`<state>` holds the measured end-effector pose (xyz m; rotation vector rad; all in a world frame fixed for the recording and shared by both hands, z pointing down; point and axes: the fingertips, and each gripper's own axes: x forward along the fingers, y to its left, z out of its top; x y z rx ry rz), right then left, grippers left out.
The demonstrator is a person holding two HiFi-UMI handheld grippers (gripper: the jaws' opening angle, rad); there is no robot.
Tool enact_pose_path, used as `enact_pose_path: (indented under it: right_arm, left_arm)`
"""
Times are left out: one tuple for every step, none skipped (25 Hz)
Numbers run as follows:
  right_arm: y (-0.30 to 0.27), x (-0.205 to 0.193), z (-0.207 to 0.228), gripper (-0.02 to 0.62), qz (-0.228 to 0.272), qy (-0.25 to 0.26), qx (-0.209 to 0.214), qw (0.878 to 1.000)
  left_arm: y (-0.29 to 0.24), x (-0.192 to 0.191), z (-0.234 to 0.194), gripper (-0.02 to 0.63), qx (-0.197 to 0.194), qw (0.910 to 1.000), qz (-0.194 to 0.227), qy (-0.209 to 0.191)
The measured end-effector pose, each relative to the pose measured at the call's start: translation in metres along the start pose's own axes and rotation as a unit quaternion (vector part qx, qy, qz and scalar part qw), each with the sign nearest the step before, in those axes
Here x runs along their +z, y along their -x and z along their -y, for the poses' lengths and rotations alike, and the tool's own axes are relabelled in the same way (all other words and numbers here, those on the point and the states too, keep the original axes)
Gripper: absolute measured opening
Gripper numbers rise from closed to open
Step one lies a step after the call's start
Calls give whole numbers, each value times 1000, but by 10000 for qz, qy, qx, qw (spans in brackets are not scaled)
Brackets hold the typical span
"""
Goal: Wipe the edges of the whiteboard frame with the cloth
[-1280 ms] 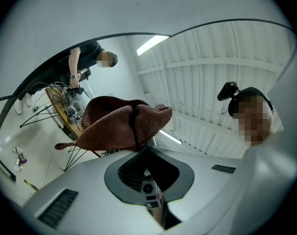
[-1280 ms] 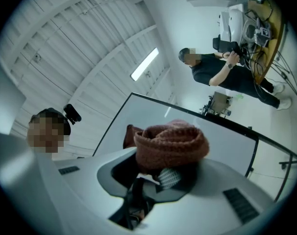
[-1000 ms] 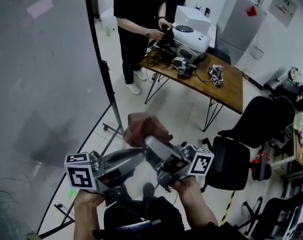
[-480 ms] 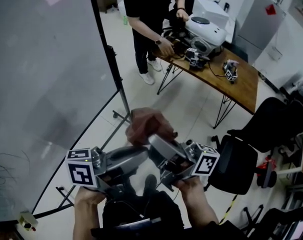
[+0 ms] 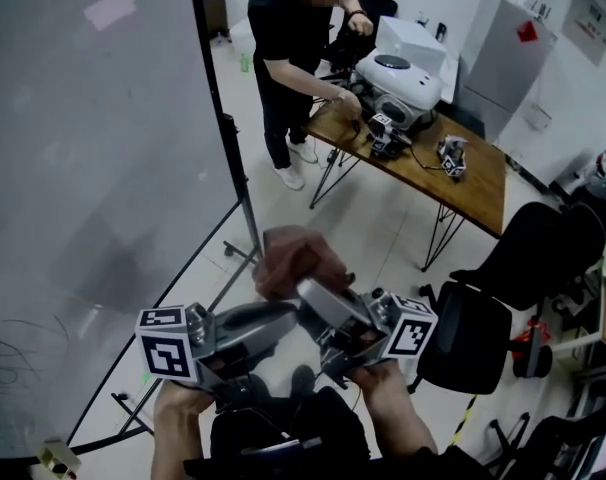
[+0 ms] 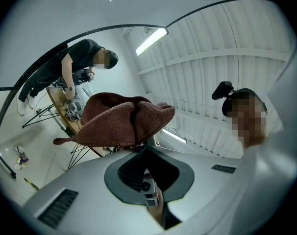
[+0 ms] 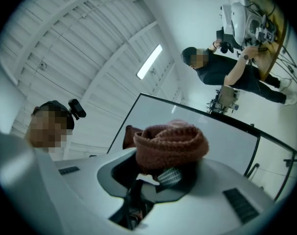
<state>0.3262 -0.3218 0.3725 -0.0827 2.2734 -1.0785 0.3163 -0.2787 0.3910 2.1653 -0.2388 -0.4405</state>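
My right gripper (image 5: 311,293) pinches the bunched brown cloth (image 5: 293,256) in its jaws, in the air near the whiteboard frame (image 5: 235,163); my left gripper (image 5: 281,318), jaws pressed together, sits just under the cloth.

left gripper (image 5: 286,313) + right gripper (image 5: 309,294) — 2 | cloth (image 5: 293,256) — 1 | whiteboard (image 5: 93,168) — 1 | table (image 5: 455,183) — 1 | standing person (image 5: 288,48) — 1

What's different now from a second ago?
Little. The bystander at the table has bent forward and lowered a hand toward it, and the view has swung to take in more whiteboard. The left claw and right claw still grip the cloth, same spot.
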Motion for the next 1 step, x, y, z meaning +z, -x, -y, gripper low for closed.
enact_pose_path:
  right_arm:
    - [-3,-1,-1,86,-2,32,-15,10000]
  left_arm:
    - [3,0,2,-5,-26,10000,-17,-9]
